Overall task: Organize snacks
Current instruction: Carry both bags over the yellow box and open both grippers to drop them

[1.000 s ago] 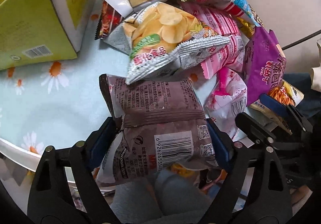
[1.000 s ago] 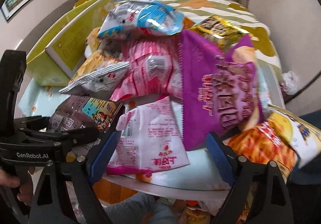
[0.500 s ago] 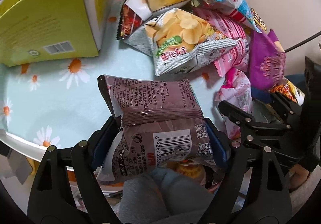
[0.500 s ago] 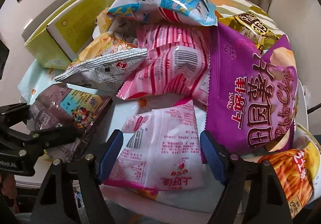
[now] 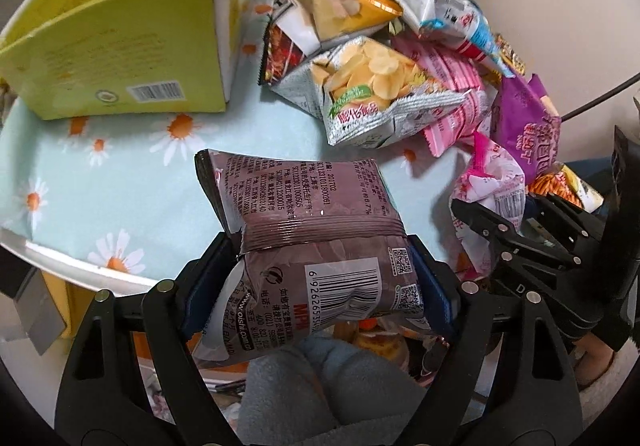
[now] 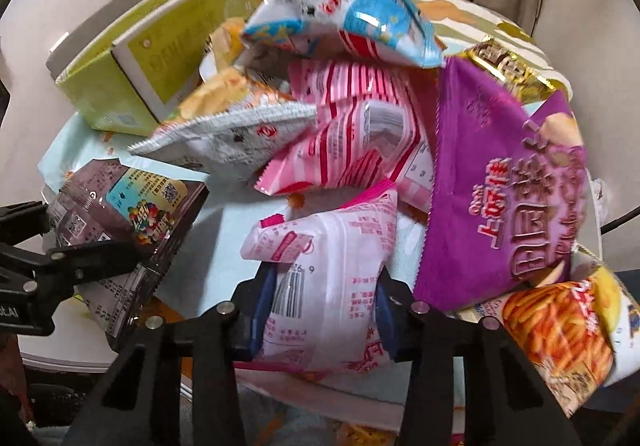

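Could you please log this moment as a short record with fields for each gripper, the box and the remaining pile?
left gripper: shut on brown snack bag, near table edge
right gripper: shut on white-and-pink snack bag
yellow-green box: on floral tablecloth, far left, open
pile: chip bag, striped pink bag, purple bag, blue-white bag, fries bag
packed so far: box contents not visible

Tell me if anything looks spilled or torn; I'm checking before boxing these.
Nothing spilled or visibly torn. The snack bags lie in a jumbled, overlapping heap beside the yellow box, and one orange bag overhangs the table edge.
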`<move>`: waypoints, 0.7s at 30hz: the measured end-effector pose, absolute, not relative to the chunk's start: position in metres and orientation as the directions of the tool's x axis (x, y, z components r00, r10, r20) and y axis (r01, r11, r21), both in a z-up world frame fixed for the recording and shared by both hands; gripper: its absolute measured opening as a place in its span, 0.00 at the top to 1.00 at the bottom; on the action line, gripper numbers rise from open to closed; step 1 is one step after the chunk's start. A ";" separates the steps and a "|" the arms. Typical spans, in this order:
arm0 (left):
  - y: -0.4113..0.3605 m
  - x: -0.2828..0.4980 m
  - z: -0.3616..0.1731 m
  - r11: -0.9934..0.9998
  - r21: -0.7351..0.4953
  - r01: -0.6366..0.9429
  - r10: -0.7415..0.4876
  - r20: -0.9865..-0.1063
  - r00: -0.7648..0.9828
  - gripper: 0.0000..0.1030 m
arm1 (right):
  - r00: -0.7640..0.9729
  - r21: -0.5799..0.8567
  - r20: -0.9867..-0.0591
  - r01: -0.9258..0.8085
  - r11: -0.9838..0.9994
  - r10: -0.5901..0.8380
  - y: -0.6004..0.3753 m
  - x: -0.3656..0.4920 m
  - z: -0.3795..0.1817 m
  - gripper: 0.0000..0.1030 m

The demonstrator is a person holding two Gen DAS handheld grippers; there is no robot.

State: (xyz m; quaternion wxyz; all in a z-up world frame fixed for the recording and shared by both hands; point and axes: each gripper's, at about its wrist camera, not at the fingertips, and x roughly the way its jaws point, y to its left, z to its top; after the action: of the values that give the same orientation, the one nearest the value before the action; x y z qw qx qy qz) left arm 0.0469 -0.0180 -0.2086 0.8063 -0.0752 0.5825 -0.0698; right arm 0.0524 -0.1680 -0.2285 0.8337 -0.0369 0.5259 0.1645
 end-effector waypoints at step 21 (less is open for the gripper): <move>0.033 0.083 -0.075 0.985 -0.166 -0.049 -0.102 -0.784 0.613 0.19 | 0.563 0.100 -0.749 -0.426 0.899 0.349 -0.154 0.083 -0.079 0.61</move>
State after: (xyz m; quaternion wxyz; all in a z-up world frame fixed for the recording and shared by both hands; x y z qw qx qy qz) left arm 0.0829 0.0327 -0.0746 0.8938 -0.0857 0.4399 -0.0149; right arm 0.0825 -0.1542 -0.0790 0.8829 -0.0461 0.4125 0.2195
